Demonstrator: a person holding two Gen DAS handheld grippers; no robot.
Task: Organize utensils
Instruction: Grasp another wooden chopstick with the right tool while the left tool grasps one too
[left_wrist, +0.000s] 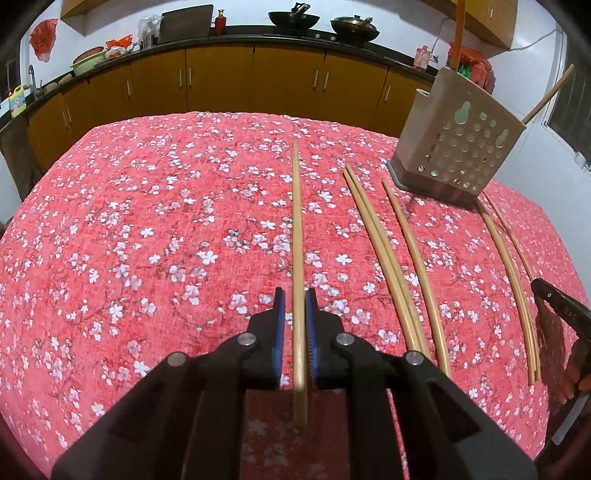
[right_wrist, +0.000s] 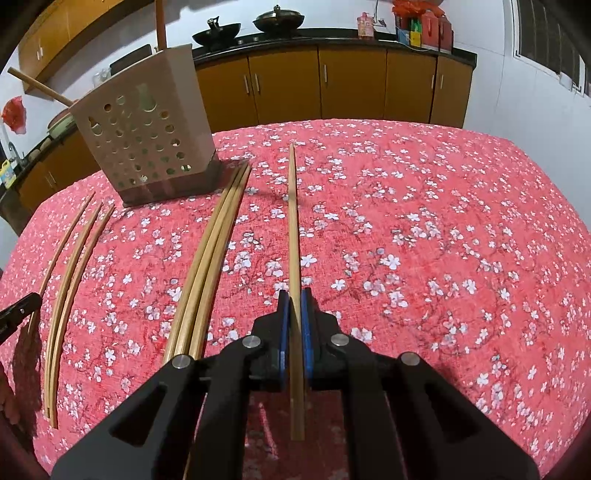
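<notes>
My left gripper (left_wrist: 294, 295) straddles a bamboo chopstick (left_wrist: 297, 221) that points away across the red floral tablecloth (left_wrist: 166, 221). Its jaws are slightly apart, with a slim gap at the left pad. My right gripper (right_wrist: 294, 295) is shut on another chopstick (right_wrist: 293, 221), both blue pads tight against it. Several more chopsticks (left_wrist: 384, 258) (right_wrist: 207, 266) lie loose between the two grippers. A beige perforated utensil holder (left_wrist: 458, 147) (right_wrist: 147, 140) stands at the table's far side with a wooden stick and an orange handle in it.
A finger of my right gripper (left_wrist: 557, 306) shows at the right edge of the left wrist view, and a finger of my left gripper (right_wrist: 18, 310) at the left edge of the right wrist view. Yellow kitchen cabinets (left_wrist: 221, 74) with woks on the counter run behind the table.
</notes>
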